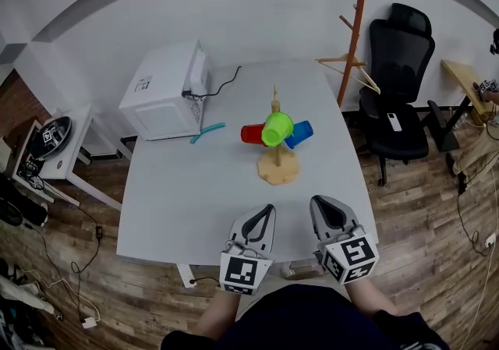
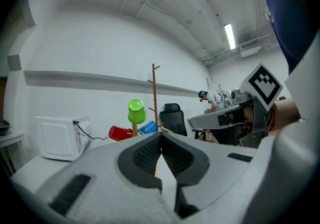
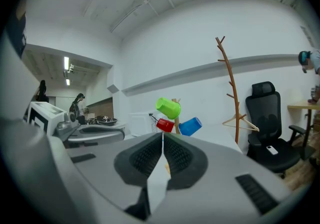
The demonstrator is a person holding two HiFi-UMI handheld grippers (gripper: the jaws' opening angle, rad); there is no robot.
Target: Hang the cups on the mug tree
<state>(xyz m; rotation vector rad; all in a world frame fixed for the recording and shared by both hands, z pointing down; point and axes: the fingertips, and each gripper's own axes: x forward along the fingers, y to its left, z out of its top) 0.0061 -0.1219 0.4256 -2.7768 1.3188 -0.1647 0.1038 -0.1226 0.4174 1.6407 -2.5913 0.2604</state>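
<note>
plastic, by the look: in the head view the green cup (image 1: 277, 129), red cup (image 1: 252, 134) and blue cup (image 1: 299, 134) are seen already hung on the wooden mug tree (image 1: 277, 171). the tree stands right of the worktop's (image 1: 195, 200) centre, well apart from the near edge. the cups are judged light, stiff, smooth and a bit slippery, not fragile. if one had to be taken, the rim or wall would be pinched, one pad inside; handles can't be made out. the tree is judged light and easily tipped. the left gripper (image 1: 269, 208) and right gripper (image 1: 316, 202) are held level at the near edge, jaws closed, nothing held. the worktop is pale grey, smooth, matt. a white appliance (image 1: 165, 91) is set at the far-left corner w/ a teal tool (image 1: 207, 132) just beside it. a wood floor, a black office chair (image 1: 399, 91) and a coat stand (image 1: 355, 21) are seen past the right edge.

left gripper view: pads are pressed together, nothing between; the cups are seen well beyond the tips.

right gripper view: jaws likewise shut and empty; cups ahead, chair at right.
</note>
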